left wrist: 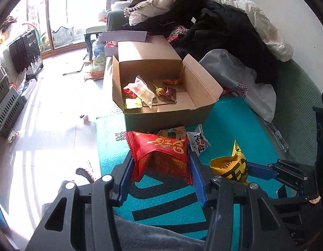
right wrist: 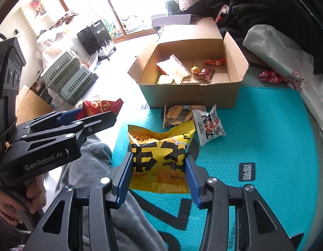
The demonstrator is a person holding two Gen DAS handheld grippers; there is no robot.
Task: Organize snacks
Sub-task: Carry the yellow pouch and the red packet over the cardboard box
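My left gripper [left wrist: 161, 163] is shut on a red snack bag [left wrist: 161, 154], held above the teal mat [left wrist: 234, 121]. My right gripper [right wrist: 159, 163] is shut on a yellow snack bag [right wrist: 159, 146] with black characters. The two grippers hang side by side: the yellow snack bag [left wrist: 230, 165] shows right of the red one, and the left gripper [right wrist: 98, 113] with the red snack bag [right wrist: 98, 104] shows at the left. Ahead stands an open cardboard box [left wrist: 161, 115], [right wrist: 190, 96] with several small snacks inside. A white snack packet [right wrist: 209, 125] and a brown packet [right wrist: 178, 115] lie before the box.
A pile of dark and white clothes [left wrist: 213, 25] and a white plastic bag [left wrist: 245, 83] lie behind and right of the box. Grey crates [right wrist: 71, 79] and a black suitcase [right wrist: 96, 35] stand on the floor to the left. A person's hand [right wrist: 6, 205] grips the left handle.
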